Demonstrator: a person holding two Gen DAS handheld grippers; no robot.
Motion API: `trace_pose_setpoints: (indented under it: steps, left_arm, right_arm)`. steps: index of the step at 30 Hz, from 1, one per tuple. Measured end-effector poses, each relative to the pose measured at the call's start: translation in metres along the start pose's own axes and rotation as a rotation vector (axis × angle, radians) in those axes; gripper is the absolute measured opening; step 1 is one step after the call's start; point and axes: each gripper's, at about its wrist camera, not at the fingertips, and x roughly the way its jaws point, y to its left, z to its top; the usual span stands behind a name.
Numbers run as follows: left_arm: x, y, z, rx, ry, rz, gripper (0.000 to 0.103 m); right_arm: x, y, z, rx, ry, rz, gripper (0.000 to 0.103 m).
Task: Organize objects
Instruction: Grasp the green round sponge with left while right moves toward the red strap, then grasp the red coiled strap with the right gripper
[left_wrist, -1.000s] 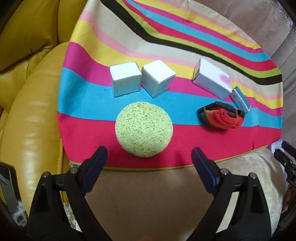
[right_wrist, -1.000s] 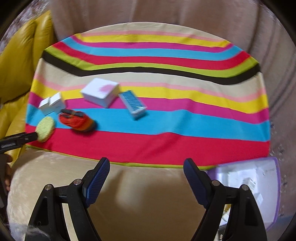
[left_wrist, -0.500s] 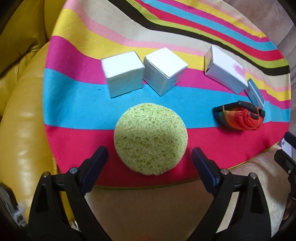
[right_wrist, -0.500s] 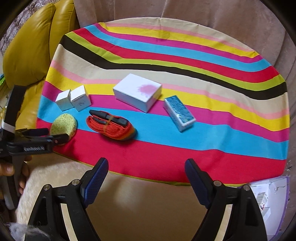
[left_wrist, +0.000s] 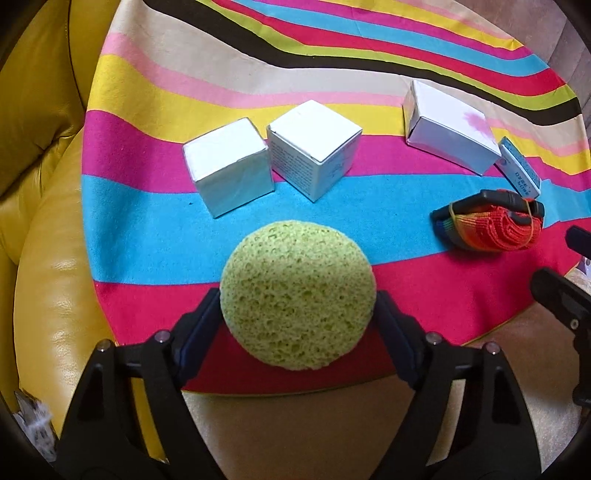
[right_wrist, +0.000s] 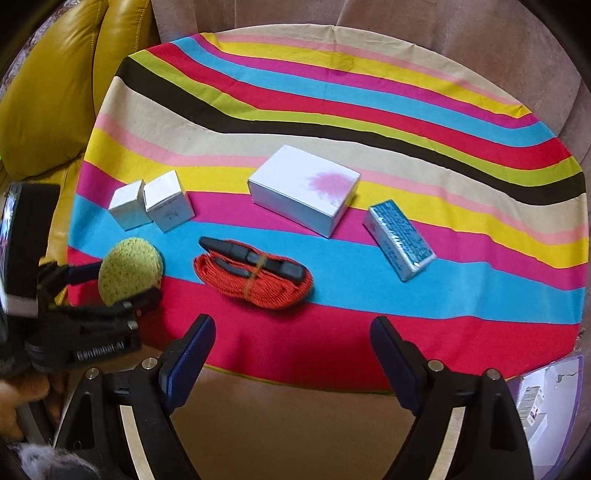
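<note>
Nearest the left wrist camera, the left hand-held gripper (left_wrist: 297, 325) straddles the round green sponge (left_wrist: 297, 295); its jaws are closing, and the pads meet or very nearly meet the sponge's flanks. The sponge lies at the near edge of the striped cloth (left_wrist: 147, 236), on the red band. For a sound grasp, the pads should probably meet the sponge at its widest line and squeeze only lightly, since the porous body looks compressible. The right hand-held gripper (right_wrist: 291, 354) hangs wide open and empty, its jaws opening, over the cloth's near edge before the orange strap bundle (right_wrist: 255, 277). Beyond the sponge stand two small white cubes (left_wrist: 231, 171), close together. Farther right lie a flat white box (right_wrist: 304, 188) and a blue packet (right_wrist: 399, 238).
</note>
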Motion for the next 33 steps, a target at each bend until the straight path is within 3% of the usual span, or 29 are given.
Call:
trace_pose_setpoints:
  steps: [13, 22, 29, 33]
  left_arm:
    - [-0.031, 0.024, -0.024, -0.171, -0.140, 0.052, 0.083]
    - [-0.037, 0.028, -0.036, -0.187, -0.147, 0.037, 0.083]
    - [-0.024, 0.032, -0.020, -0.184, -0.147, 0.032, 0.083]
    - [-0.023, 0.033, -0.019, -0.186, -0.149, 0.032, 0.083]
  right_arm:
    - [0.014, 0.022, 0.018, 0.035, -0.010, -0.002, 0.089]
    - [0.035, 0.024, 0.029, 0.108, 0.044, -0.015, 0.090]
    - [0.051, 0.019, 0.036, 0.160, 0.077, -0.025, 0.090]
    - [0.056, 0.012, 0.035, 0.194, 0.097, 0.000, 0.084]
